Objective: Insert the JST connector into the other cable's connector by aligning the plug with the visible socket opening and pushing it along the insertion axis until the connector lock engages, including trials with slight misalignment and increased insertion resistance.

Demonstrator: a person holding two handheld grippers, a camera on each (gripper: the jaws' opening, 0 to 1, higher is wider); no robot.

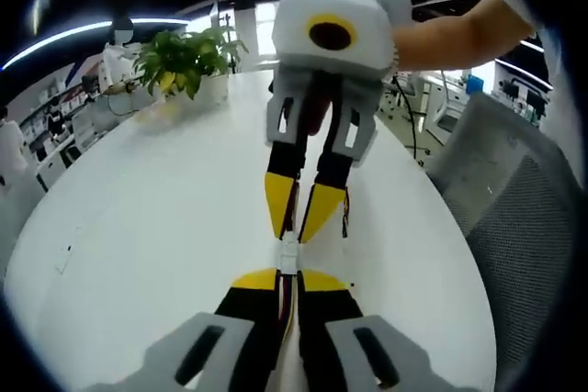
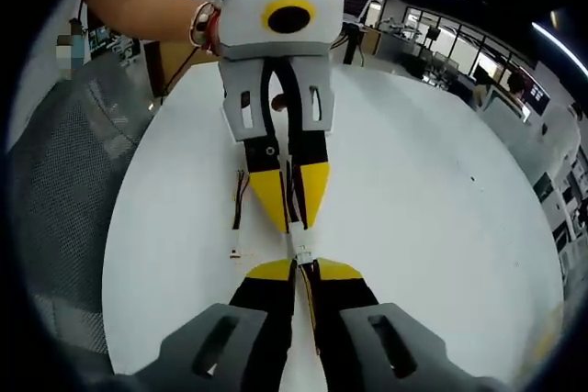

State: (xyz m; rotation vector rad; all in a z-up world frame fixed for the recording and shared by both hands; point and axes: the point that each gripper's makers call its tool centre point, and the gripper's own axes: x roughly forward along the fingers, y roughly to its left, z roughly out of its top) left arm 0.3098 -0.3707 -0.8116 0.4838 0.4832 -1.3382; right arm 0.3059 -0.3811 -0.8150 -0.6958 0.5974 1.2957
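Over the white table (image 1: 138, 227) my two grippers meet tip to tip. My left gripper (image 1: 287, 274) is shut on a thin cable, whose wires run back between its black and yellow jaws. A small white JST connector pair (image 1: 289, 252) sits in the gap between the two sets of tips. My right gripper (image 1: 296, 225) comes down from the top, shut on the other cable. In the right gripper view my right gripper (image 2: 305, 269) is at the bottom, the left gripper (image 2: 292, 221) faces it, and the white connector (image 2: 300, 253) lies between. Whether plug and socket are fully seated is hidden.
A slack cable tail (image 2: 241, 201) lies on the table (image 2: 441, 208) beside the left gripper and ends in a small plug (image 2: 236, 253). A potted plant (image 1: 188, 60) stands at the far edge. A grey mesh chair (image 1: 524, 218) stands against the table's side. A person's forearm (image 1: 450, 34) holds the right gripper.
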